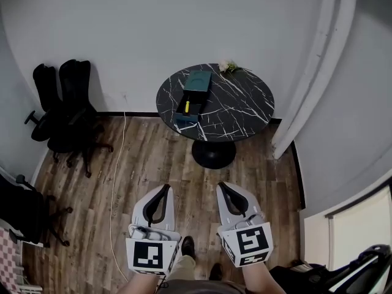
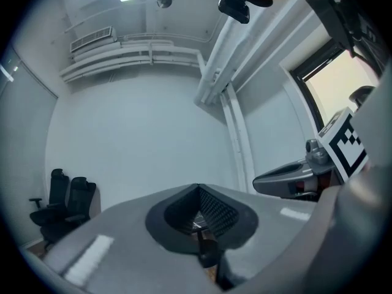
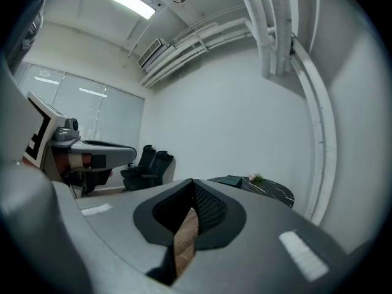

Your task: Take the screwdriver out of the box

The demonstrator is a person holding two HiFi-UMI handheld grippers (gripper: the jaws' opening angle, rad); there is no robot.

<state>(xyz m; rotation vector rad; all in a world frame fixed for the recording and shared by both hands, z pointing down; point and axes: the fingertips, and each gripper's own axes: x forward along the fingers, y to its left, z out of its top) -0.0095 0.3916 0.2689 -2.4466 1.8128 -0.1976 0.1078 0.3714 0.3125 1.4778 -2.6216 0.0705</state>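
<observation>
Both grippers are held low in front of me, over the wood floor. The left gripper has its jaws pressed together with nothing between them, as its own view confirms. The right gripper is likewise closed and empty. The round black marble table stands at 12 o'clock, well apart from both grippers. The dark teal box lies open on the table's 9 o'clock half. The screwdriver shows as a yellow strip inside the box. A small flower sprig lies at the table's 12 o'clock rim. Two black office chairs stand at 10 o'clock.
</observation>
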